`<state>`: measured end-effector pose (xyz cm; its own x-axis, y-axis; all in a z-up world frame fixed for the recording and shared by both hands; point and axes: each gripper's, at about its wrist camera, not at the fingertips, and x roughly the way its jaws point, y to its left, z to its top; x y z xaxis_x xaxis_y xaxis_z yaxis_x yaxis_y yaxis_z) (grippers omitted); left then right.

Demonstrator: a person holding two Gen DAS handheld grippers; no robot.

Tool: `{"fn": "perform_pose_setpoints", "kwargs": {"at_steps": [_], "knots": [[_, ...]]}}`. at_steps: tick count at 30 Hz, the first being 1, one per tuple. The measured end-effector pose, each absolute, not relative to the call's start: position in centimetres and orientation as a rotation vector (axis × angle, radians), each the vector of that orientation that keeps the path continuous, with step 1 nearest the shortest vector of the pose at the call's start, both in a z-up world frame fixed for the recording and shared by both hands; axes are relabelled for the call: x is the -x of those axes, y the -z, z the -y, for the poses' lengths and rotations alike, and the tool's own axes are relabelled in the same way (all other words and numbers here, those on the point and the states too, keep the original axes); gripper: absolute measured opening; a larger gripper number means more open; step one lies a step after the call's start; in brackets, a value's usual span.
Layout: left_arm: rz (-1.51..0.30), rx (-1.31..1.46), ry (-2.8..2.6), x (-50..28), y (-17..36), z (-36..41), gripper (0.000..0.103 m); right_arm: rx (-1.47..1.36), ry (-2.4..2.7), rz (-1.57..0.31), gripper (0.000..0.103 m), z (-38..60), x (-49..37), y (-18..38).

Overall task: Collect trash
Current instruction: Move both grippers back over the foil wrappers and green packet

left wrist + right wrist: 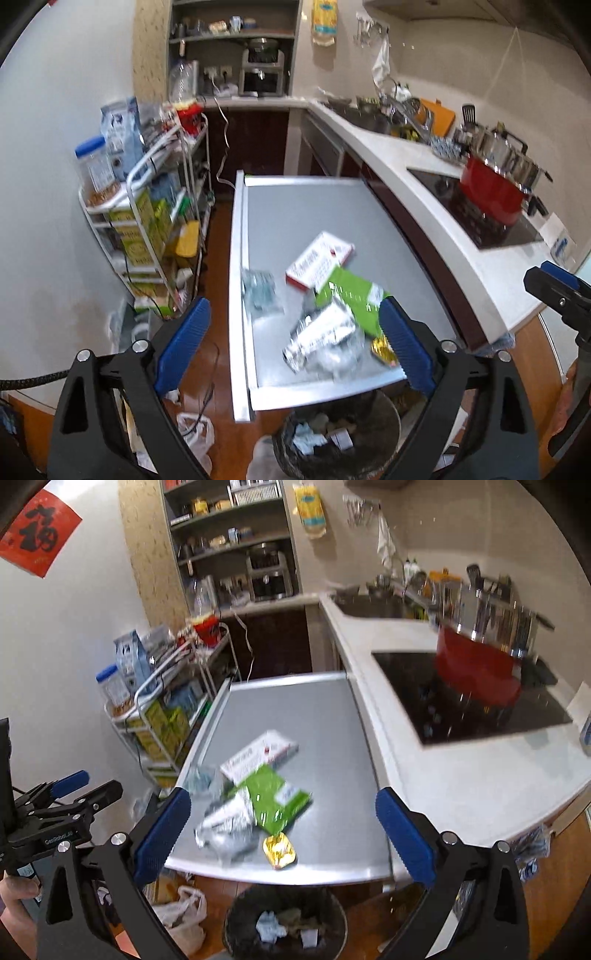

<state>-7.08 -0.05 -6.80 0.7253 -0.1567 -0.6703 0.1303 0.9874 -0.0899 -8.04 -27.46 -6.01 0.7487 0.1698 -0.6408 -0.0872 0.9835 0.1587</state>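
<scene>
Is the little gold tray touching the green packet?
Apart. The right wrist view shows a strip of grey table between the gold tray and the green packet.

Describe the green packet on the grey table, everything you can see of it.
The green packet is flat, glossy-looking packaging with a white label patch near one corner. It lies on the grey table amid the trash pile, partly under the red-and-white box and overlapped by the crumpled silver wrapper. The small gold tray sits just beside it. Neither gripper touches it.
</scene>
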Motion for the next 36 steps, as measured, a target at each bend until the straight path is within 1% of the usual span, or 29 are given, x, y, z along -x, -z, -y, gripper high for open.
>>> {"fn": "perform_pose_setpoints", "kwargs": {"at_steps": [2,8,15,29,36], "knots": [[-0.724,0.026,0.148,6.8,6.1,0.0,0.096,-0.118,-0.135,-0.688,0.099,27.5,7.9,5.2],[-0.702,0.006,0.135,5.7,5.2,-0.2,0.097,-0.1,-0.124,-0.639,0.099,27.2,7.3,3.5],[-0.711,-0.009,0.128,4.1,5.5,-0.9,0.097,-0.066,-0.095,-0.638,0.099,25.9,5.9,3.6],[-0.809,-0.041,0.135,0.1,8.8,-2.3,0.097,-0.104,-0.092,-0.813,0.099,25.0,1.0,9.3],[-0.908,-0.082,0.283,-0.1,12.3,-1.5,0.097,-0.055,-0.094,-0.912,0.099,24.4,-1.4,12.6]]}}
